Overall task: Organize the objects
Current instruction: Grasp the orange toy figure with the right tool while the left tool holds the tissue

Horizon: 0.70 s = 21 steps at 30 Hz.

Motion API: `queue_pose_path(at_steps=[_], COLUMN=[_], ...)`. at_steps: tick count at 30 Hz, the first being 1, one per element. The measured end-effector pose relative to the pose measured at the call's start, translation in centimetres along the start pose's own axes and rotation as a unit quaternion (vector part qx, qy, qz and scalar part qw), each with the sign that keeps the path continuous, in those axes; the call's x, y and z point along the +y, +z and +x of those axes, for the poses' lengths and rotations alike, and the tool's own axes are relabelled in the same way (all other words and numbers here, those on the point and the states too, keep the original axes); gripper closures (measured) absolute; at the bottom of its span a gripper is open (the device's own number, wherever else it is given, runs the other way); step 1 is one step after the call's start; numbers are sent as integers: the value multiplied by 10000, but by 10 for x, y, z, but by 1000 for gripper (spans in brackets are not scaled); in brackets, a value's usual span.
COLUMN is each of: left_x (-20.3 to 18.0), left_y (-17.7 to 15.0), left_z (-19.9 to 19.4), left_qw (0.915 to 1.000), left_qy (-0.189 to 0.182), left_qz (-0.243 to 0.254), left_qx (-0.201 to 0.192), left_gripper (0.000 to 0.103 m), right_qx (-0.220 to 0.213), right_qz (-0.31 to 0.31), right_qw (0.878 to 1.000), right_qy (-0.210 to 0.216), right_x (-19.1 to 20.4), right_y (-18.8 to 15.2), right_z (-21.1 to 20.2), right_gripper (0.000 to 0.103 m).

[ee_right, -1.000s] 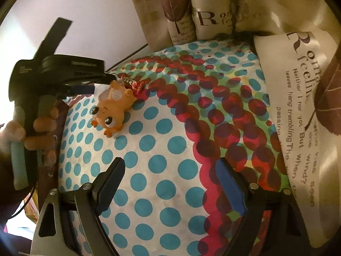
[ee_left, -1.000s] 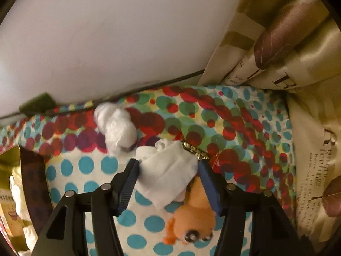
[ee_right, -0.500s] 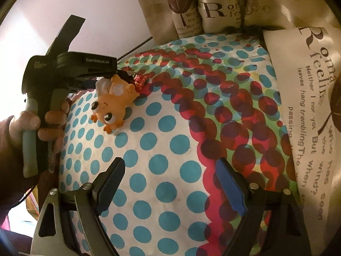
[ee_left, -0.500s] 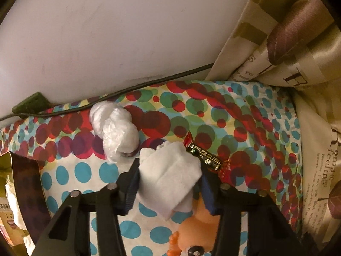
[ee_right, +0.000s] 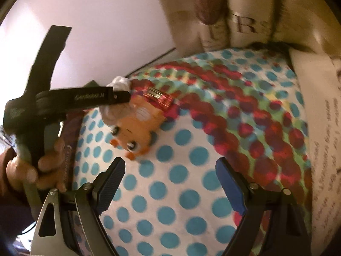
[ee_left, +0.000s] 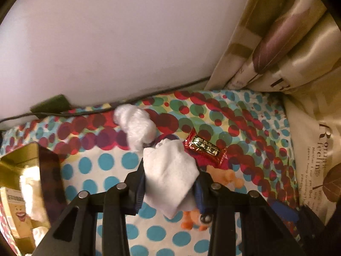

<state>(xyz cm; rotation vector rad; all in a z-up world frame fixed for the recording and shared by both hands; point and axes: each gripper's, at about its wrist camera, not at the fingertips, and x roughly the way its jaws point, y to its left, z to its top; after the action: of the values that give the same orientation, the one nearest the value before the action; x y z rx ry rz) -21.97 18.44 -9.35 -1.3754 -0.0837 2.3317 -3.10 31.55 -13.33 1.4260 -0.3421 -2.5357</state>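
1. The left gripper has its two fingers pressed against a folded white tissue, one finger on each side, so the tissue is clamped between them.
2. The tissue stands out forward from the fingers, and its lower corner hangs below them, in front of the dotted cloth.
3. Under the tissue lies an orange toy animal. From the left wrist view it is mostly hidden by the tissue and by the right finger of this gripper; I cannot tell if the tissue touches it.
4. In the right wrist view the toy lies on the cloth with its face turned to the camera, and the left gripper is just above it.
5. A red candy wrapper with gold letters lies on the cloth just beside the toy, on the far side of it.
6. A crumpled white plastic ball lies on the cloth close behind the tissue, near the wall.
7. The right gripper has its fingers wide apart and nothing is between them; it hangs over the blue-dotted part of the cloth, near the toy but apart from it.
8. A gold box stands at the left edge of the cloth.
9. A beige pillow with printed words lies at the right side.
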Motion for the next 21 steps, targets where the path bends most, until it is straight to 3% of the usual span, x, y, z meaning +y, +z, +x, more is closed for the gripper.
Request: queue_pose_path(at_steps=[9, 21], left_x=[30, 65], left_y=[-6, -22], left_z=[-24, -42], left_qw=[9993, 9960], left_qy=[84, 170], left_qz=[-321, -830], left_qx=[-199, -287], left_gripper=[66, 65], right_qx=[142, 196], right_qz=[-150, -275], right_qw=[9997, 9986], right_qy=[116, -400], right_x=[28, 53], right_y=[20, 38], right_z=[31, 68], right_gripper=[18, 21])
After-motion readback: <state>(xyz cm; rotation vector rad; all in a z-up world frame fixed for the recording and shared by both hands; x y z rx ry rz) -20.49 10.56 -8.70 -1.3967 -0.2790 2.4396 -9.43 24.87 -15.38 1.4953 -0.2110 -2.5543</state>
